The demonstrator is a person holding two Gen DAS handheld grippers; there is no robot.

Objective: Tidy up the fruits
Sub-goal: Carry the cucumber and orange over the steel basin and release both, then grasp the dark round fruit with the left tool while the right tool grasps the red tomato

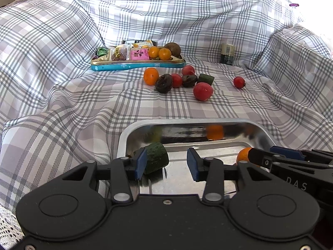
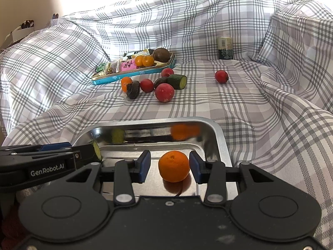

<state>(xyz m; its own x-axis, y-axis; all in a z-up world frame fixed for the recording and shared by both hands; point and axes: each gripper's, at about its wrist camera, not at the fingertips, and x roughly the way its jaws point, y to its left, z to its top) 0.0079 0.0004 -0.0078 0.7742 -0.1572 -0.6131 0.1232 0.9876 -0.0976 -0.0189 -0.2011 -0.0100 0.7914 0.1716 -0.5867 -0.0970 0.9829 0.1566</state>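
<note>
Plaid cloth (image 1: 83, 95) underneath; steel tray (image 1: 208, 123) near. Left gripper (image 1: 166, 163) open, cucumber piece (image 1: 156, 157) against left finger. Right gripper (image 2: 169, 167) open around orange (image 2: 173, 166) resting in tray. More fruit loose beyond

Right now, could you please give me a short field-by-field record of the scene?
surface: checked cloth
metal tray: holds cucumber piece and orange
left gripper: open, cucumber piece at its left finger
right gripper: open around orange
loose fruit pile: on cloth beyond the tray
blue tin: snacks, two oranges, brown fruit
jar: upright, far right
</note>
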